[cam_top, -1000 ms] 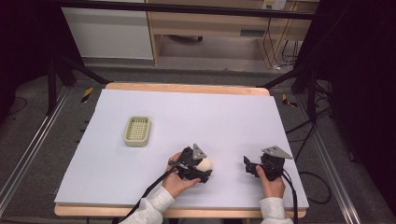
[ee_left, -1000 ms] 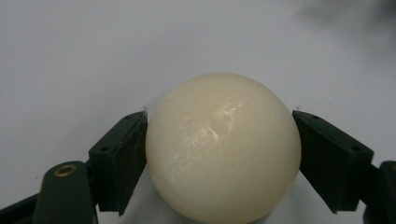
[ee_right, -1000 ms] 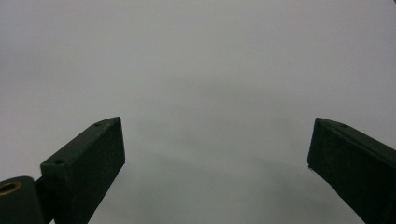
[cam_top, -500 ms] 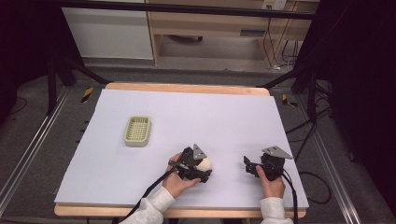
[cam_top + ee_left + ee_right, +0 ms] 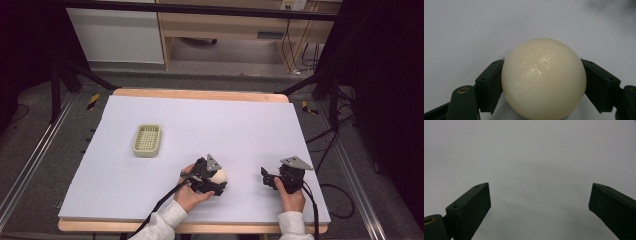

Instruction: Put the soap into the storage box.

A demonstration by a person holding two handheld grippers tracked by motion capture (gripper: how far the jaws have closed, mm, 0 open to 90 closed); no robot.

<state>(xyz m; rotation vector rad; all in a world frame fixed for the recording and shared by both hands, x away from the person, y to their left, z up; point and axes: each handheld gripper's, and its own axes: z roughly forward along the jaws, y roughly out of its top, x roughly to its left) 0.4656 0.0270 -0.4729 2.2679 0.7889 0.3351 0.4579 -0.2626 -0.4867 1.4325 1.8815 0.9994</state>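
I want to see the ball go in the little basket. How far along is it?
Done: the left hand-held gripper has just closed its jaws on the cream ball, pads against both sides. In hand: the ball looks low over the white table, beside that hand. Probably left: carrying it to the basket, which looks empty. The right hand-held gripper waits open.

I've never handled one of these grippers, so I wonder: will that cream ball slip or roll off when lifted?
The ball looks smooth and glossy, so it may be slippery. The left gripper presses flat pads on both its sides, a small contact that could let it squirt out. Being round, it would probably roll across the flat table if dropped.
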